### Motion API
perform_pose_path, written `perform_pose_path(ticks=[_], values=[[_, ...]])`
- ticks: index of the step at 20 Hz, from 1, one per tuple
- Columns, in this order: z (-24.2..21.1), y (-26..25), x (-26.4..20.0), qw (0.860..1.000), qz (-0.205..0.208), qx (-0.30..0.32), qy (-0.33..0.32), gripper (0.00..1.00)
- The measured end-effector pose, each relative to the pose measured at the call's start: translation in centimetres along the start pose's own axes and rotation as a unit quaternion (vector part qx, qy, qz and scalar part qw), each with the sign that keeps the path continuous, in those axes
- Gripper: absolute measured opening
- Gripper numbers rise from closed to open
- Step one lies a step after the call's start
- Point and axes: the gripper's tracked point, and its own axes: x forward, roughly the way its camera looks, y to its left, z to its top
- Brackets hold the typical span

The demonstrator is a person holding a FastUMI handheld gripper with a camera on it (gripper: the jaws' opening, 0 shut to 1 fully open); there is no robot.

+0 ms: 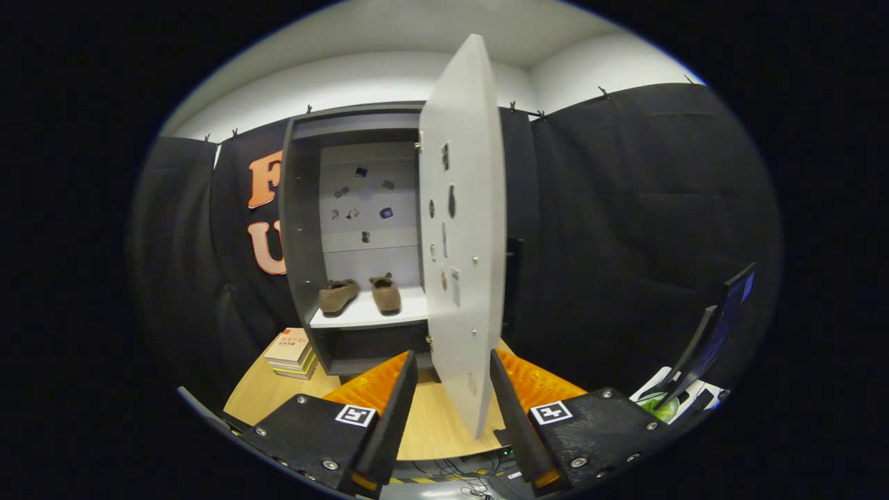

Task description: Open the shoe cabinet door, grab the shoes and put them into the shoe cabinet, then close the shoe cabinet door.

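**Shoes shelved, door stands edge-on between the fingers**

The door (462, 229) hangs swung out from the cabinet (300, 229), its free lower edge reaching down between the two fingers, its long axis upright. The gripper (453, 396) is spread wide, and whether either finger touches the panel cannot be told. Both shoes (360, 294) sit side by side on the shelf (368, 316), beyond the fingers and left of the door. Closing likely means pushing the panel leftward toward the opening. Books (292, 353) lie on the table (430, 423) beside the cabinet's base.
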Motion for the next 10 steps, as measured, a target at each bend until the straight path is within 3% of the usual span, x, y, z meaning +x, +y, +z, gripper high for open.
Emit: perform_pose_path(ticks=[6,10], values=[[-0.1,-5.7,2.8,1.0,0.011,0.012,0.007,0.68],[-0.3,-6.5,5.4,0.999,0.043,0.023,0.011,0.69]])
